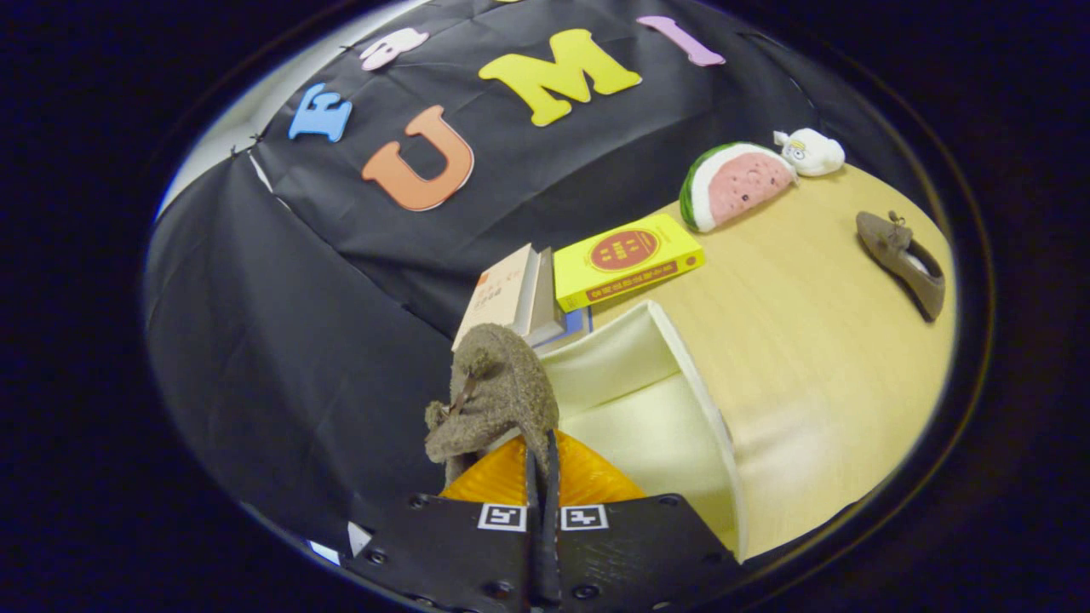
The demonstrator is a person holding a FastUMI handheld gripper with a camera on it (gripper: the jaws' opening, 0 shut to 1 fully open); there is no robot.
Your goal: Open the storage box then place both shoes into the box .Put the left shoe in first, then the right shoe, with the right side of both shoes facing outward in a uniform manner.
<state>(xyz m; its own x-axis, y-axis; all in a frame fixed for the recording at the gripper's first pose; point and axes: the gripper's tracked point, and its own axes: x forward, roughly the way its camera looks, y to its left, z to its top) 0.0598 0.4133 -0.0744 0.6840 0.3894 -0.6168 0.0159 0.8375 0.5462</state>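
Note:
My gripper (pixel 542 464) is shut on a brown suede shoe (pixel 494 396), pinching its thin edge between the two fingers; the shoe stands up from the fingertips with its small bow showing. Just ahead and to the right of the fingers lies the open storage box (pixel 673 375), white-walled with a pale interior. A second brown shoe (pixel 904 262) rests on the wooden table (pixel 817 358), far beyond the box to the right, lying apart from everything else.
Behind the box sit a yellow book (pixel 626 258) and a stack of upright books (pixel 515 294). Farther back on the table are a watermelon-slice plush (pixel 737 183) and a small white plush toy (pixel 811 151). Black cloth walls the left and back.

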